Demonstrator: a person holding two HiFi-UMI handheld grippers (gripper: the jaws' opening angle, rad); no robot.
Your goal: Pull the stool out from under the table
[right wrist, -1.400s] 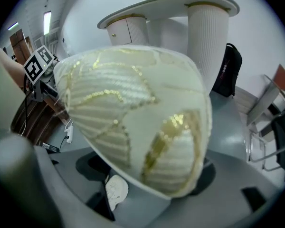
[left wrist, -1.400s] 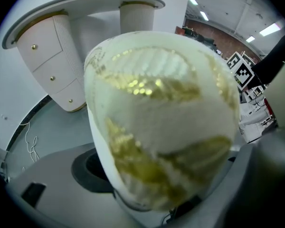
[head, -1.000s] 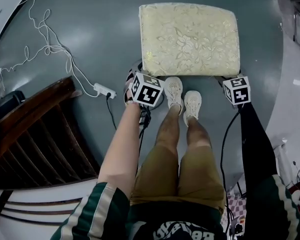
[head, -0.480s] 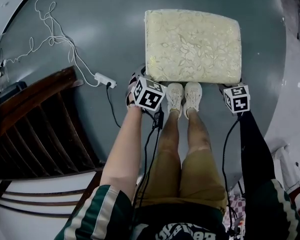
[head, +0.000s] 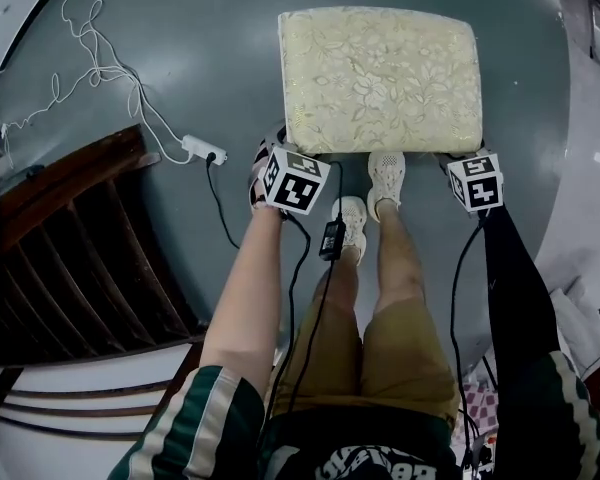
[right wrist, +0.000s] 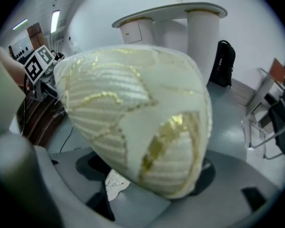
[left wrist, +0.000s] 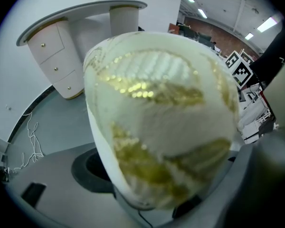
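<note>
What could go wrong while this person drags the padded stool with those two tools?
The left tool and right tool clamp only the soft cushion corners of the stool, so either might slip off under a hard pull. A black cable with its adapter hangs between the person's legs by the shoes and could snag a step. One shoe stands at the stool's near edge, so the stool may bump the toes.

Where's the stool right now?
Head view, top centre: the stool stands on the grey floor just ahead of the person's shoes, its near corners in the left gripper and right gripper.
</note>
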